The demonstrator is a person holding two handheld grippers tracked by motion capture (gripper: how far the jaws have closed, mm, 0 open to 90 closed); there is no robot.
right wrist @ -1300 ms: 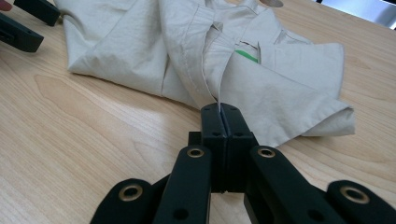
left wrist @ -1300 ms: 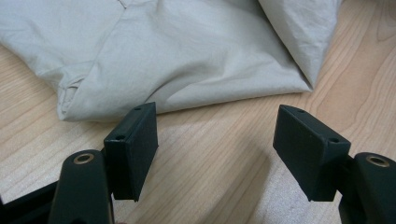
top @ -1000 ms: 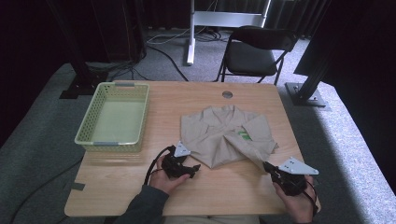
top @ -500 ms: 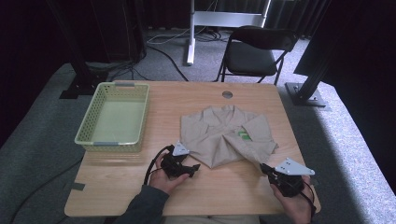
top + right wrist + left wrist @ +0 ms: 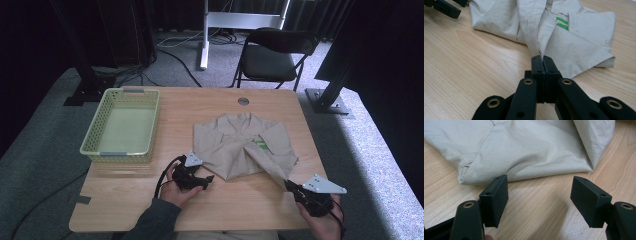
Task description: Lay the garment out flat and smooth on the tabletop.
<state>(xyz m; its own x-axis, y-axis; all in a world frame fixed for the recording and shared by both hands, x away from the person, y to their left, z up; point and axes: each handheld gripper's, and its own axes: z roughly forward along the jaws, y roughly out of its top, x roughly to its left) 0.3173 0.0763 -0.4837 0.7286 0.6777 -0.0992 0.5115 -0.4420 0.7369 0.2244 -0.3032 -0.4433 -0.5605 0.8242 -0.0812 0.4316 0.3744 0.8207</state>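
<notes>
A beige shirt (image 5: 240, 147) lies crumpled on the wooden table (image 5: 125, 200), with a green label (image 5: 561, 22) showing inside it. My right gripper (image 5: 291, 186) sits at the shirt's near right corner and is shut on a pulled-out strip of its fabric (image 5: 537, 37), which stretches from the jaws up to the garment. My left gripper (image 5: 207, 179) rests on the table just short of the shirt's near left edge (image 5: 524, 173). Its jaws stand wide apart over bare wood, with nothing between them.
A pale green mesh basket (image 5: 121, 127) stands empty at the table's left. A round cable hole (image 5: 243, 101) is near the far edge. Beyond the table are a black folding chair (image 5: 272, 55) and dark stand legs.
My right gripper has shifted slightly toward the near edge with the fabric held, drawing the strip a little tighter. The left gripper has stayed put.
</notes>
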